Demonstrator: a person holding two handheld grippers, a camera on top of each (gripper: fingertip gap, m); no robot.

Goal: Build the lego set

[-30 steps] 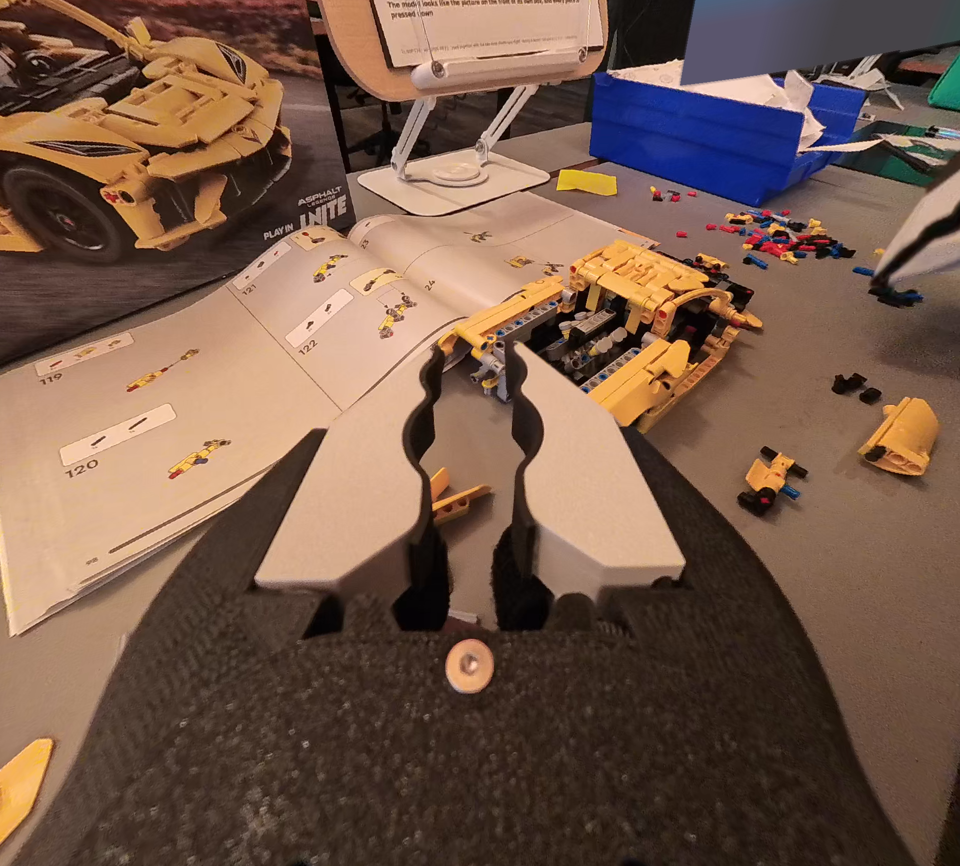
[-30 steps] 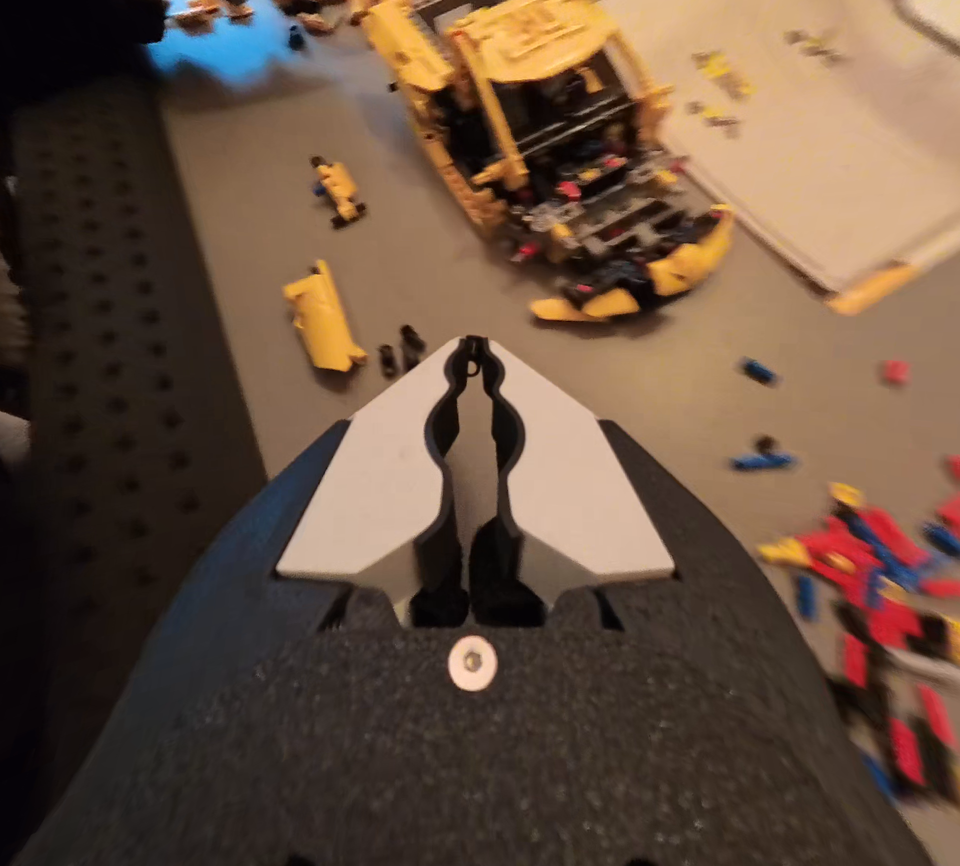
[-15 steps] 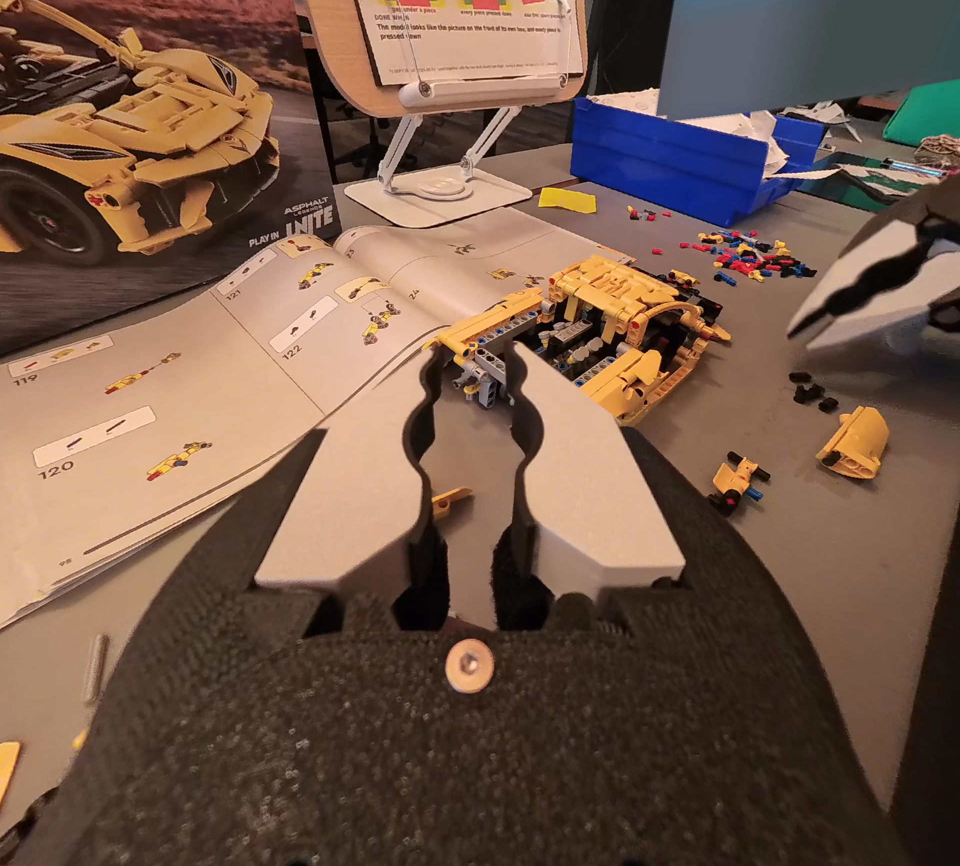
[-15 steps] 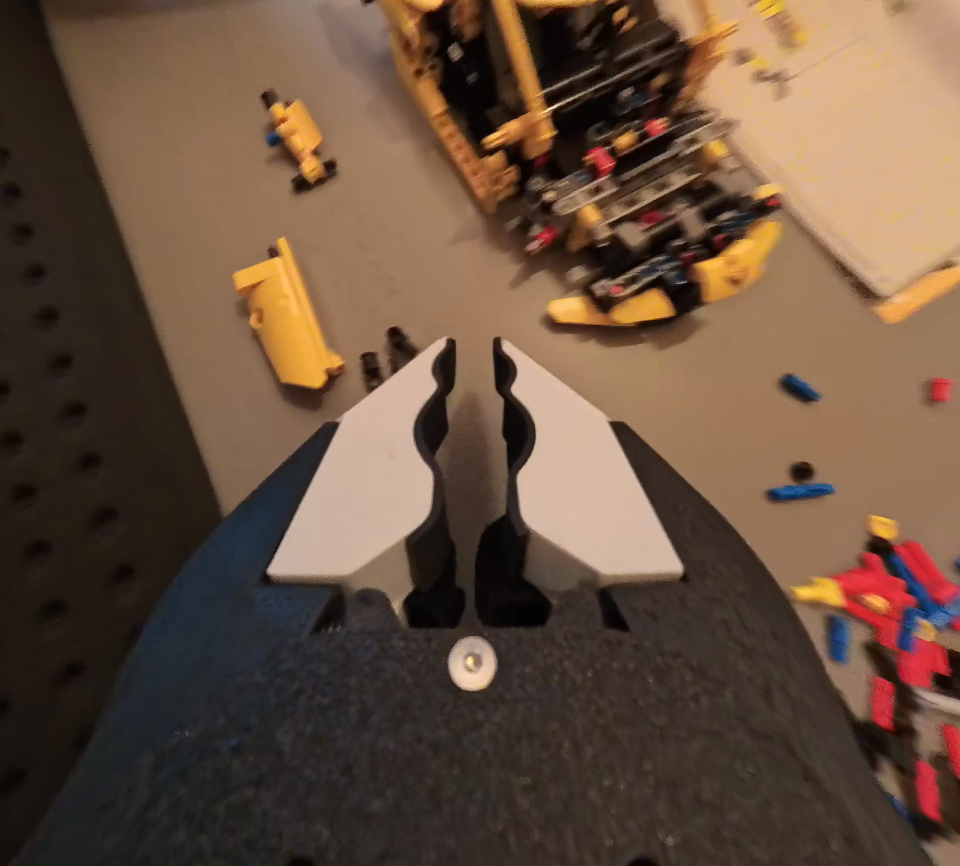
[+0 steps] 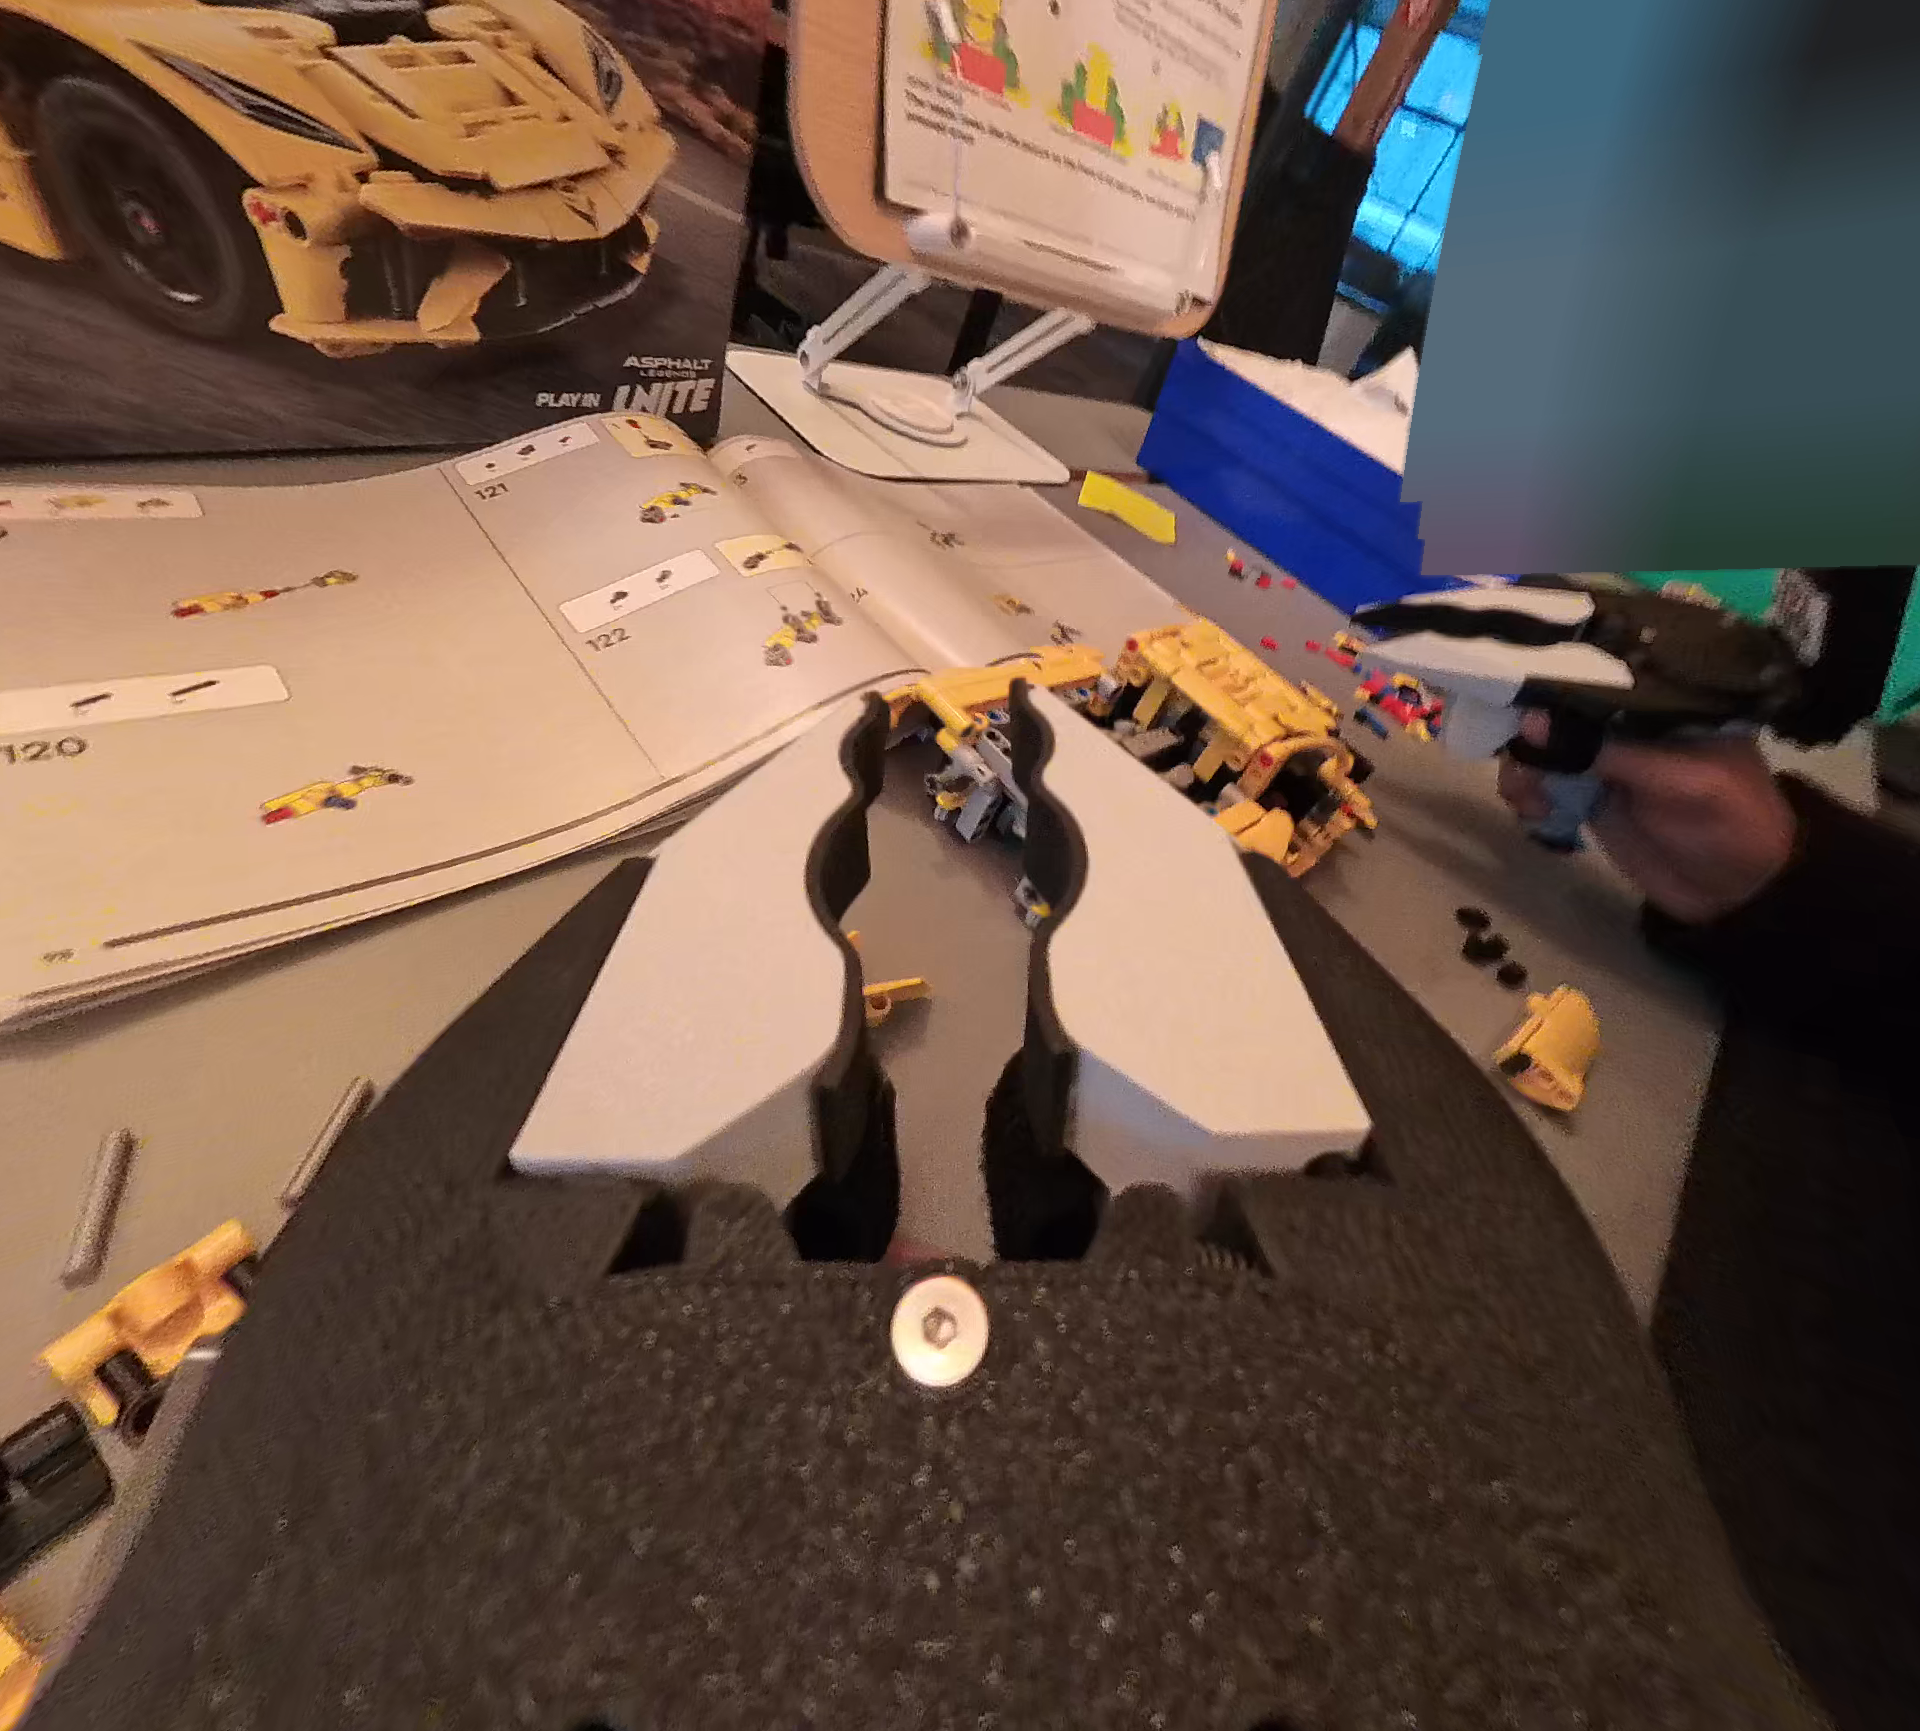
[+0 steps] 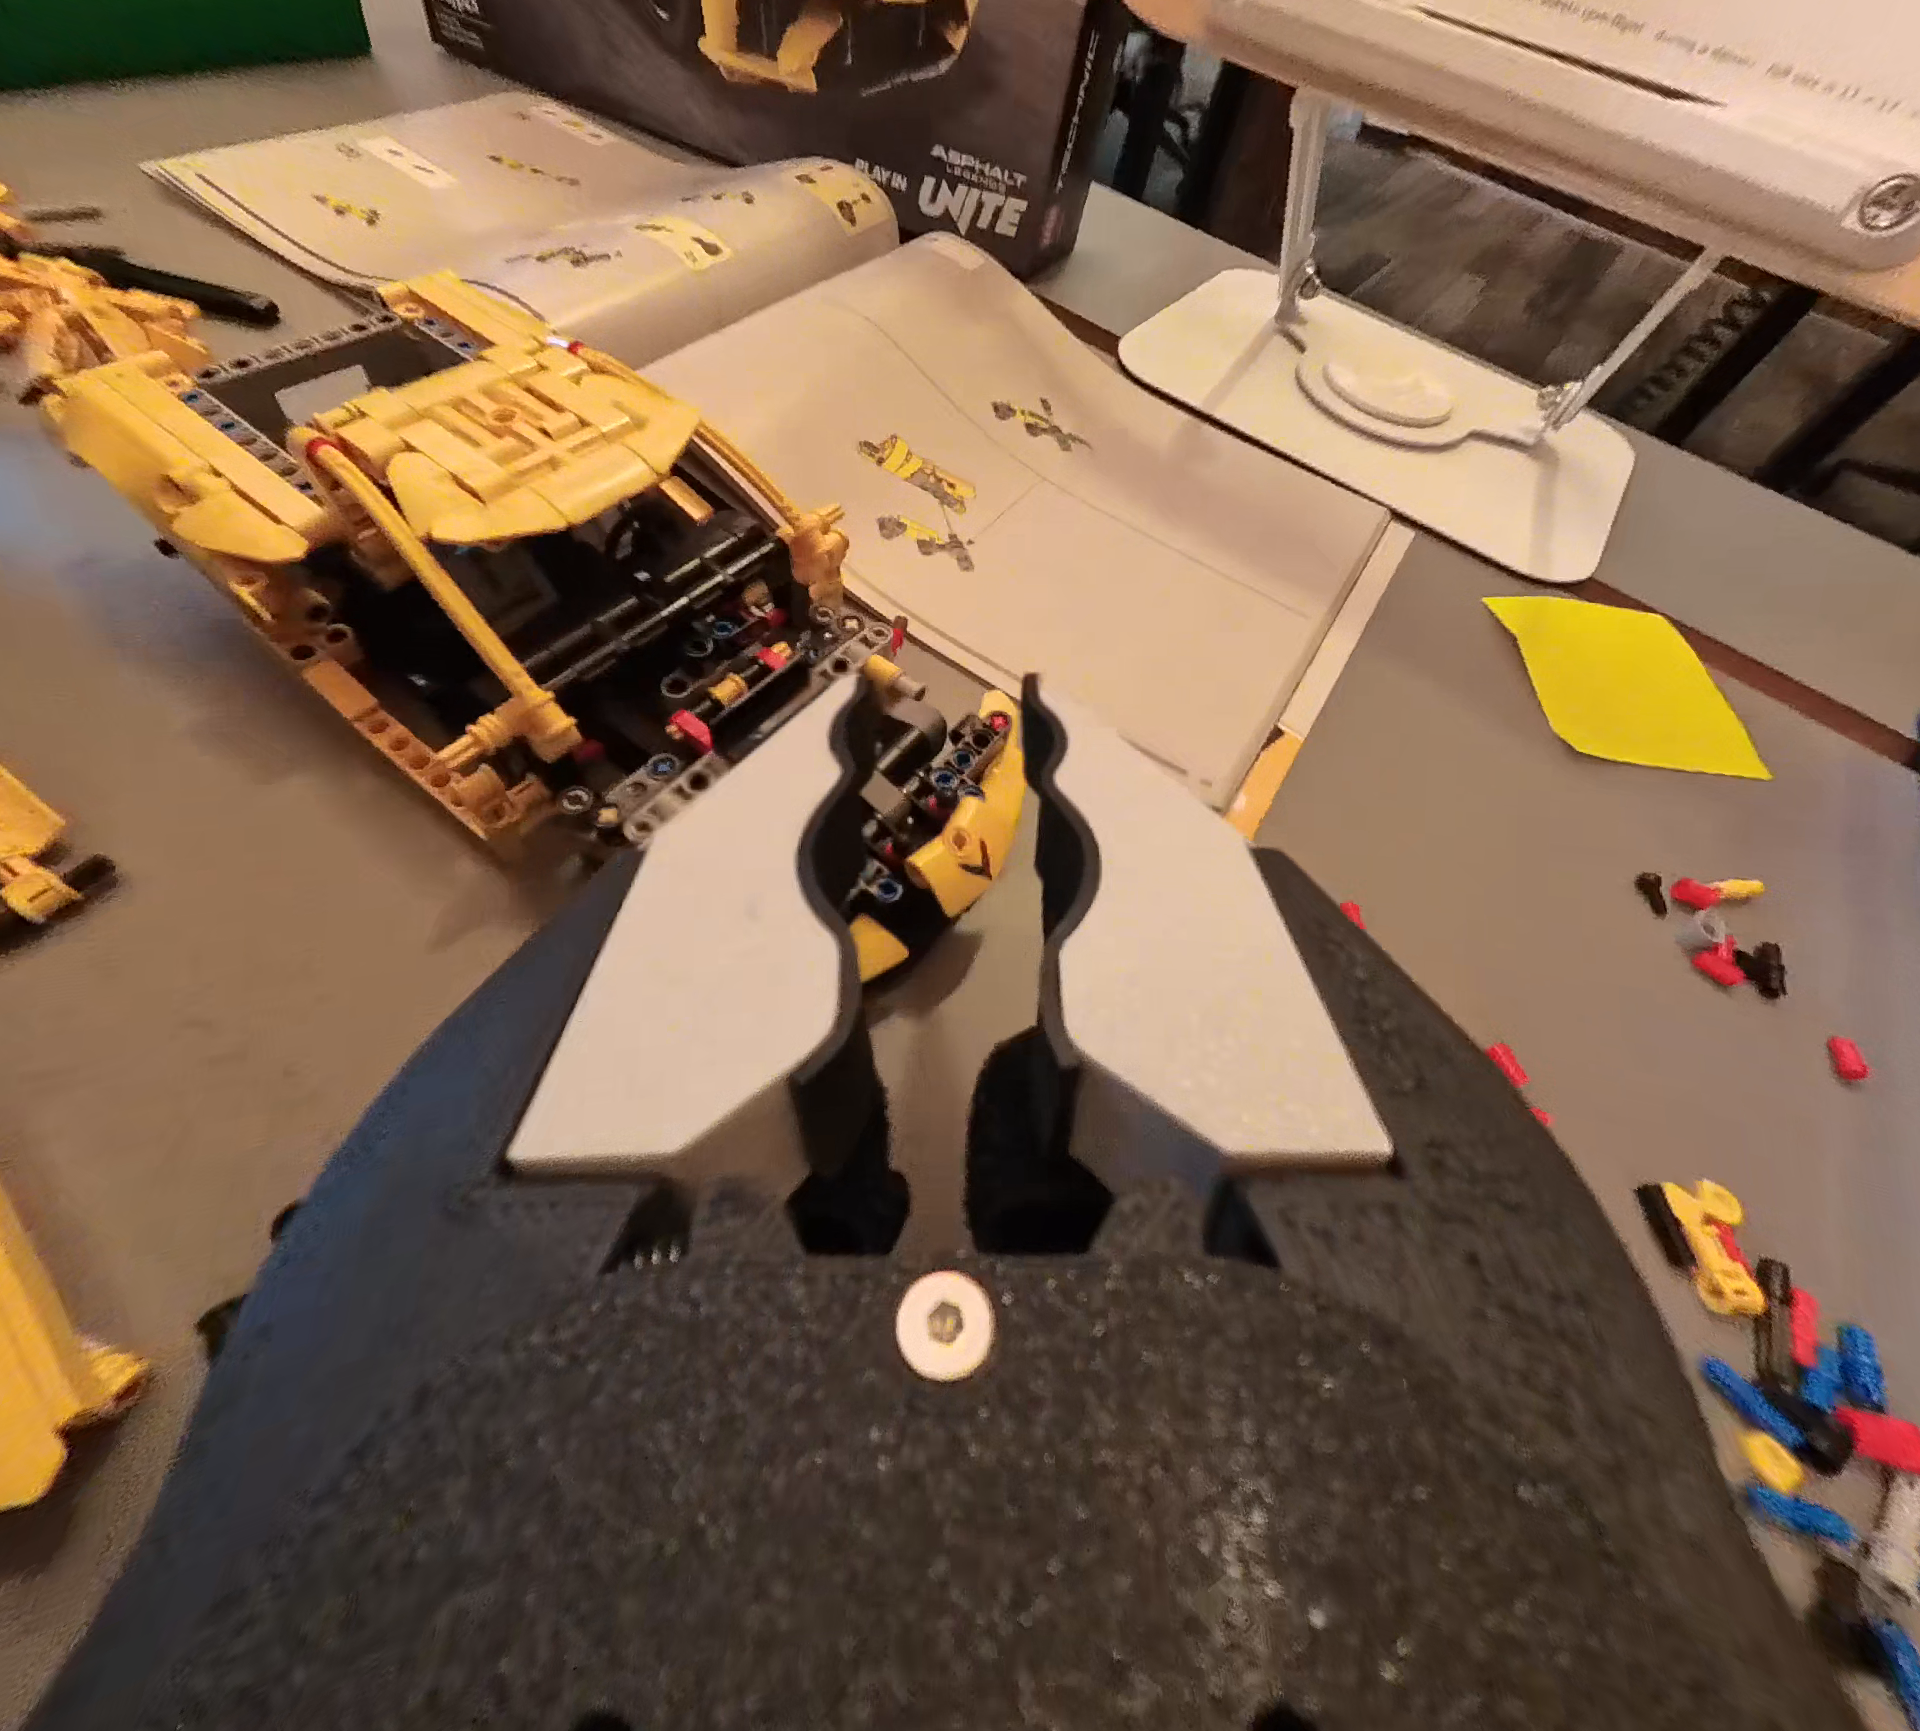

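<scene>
Item one: our left gripper point(image 5: 943, 702), jaws parted by a narrow gap, empty, hanging above the grey table point(image 5: 1434, 912) short of the part-built yellow car point(image 5: 1195, 725). Item two: our right gripper point(image 6: 940, 694), jaws likewise parted, gripping nothing, its tips over the car's point(image 6: 468, 518) nose. The car lies beside the open instruction booklet point(image 6: 1091, 559). Loose small pieces point(image 6: 1797, 1369) lie to the right.

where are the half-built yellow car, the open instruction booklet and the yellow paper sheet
half-built yellow car point(image 6: 499, 455): right wrist view, on its roof panels
open instruction booklet point(image 6: 1091, 559): right wrist view, on the right-hand page
yellow paper sheet point(image 6: 1621, 689): right wrist view, at its middle
</scene>
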